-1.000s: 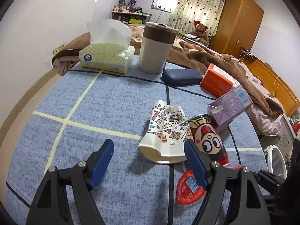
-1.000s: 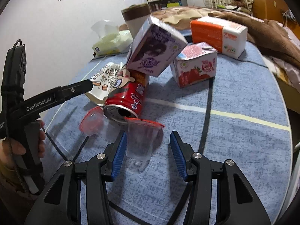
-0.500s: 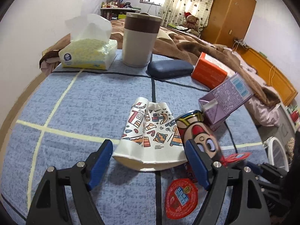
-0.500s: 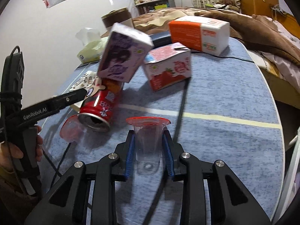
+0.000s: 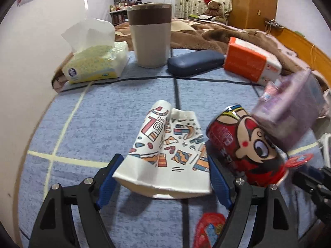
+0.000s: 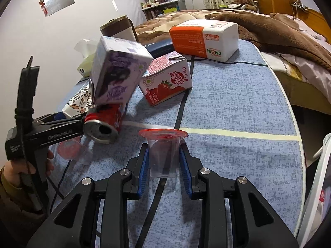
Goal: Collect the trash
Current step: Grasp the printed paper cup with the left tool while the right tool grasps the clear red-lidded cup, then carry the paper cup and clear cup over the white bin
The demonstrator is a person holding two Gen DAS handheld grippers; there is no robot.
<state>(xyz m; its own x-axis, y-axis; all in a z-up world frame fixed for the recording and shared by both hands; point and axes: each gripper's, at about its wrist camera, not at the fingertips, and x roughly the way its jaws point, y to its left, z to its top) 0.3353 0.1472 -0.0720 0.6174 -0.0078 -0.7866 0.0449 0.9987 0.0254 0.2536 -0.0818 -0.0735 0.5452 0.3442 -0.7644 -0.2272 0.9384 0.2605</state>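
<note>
Right gripper (image 6: 163, 163): we see its blue pads pressed on a clear plastic cup (image 6: 163, 158) with a red foil lid, after the jaws closed in on it.
Left gripper (image 5: 163, 177): jaws wide, straddling the flattened paper cup (image 5: 165, 155); we cannot tell whether the pads touch it.
Red can (image 5: 246, 148): on its side just right of the paper cup, cartoon face printed; its writing is too blurred to read.
Purple carton (image 6: 115, 76): tilted on top of the can.
Strawberry carton (image 6: 167, 80): near the purple one, Chinese characters on its face.
Tissue pack (image 6: 203, 37): orange and white, reads "KAIXIN".
Left gripper's side: we read "GenRobot.AI".
Table (image 6: 238, 103): blue cloth under all of it.
</note>
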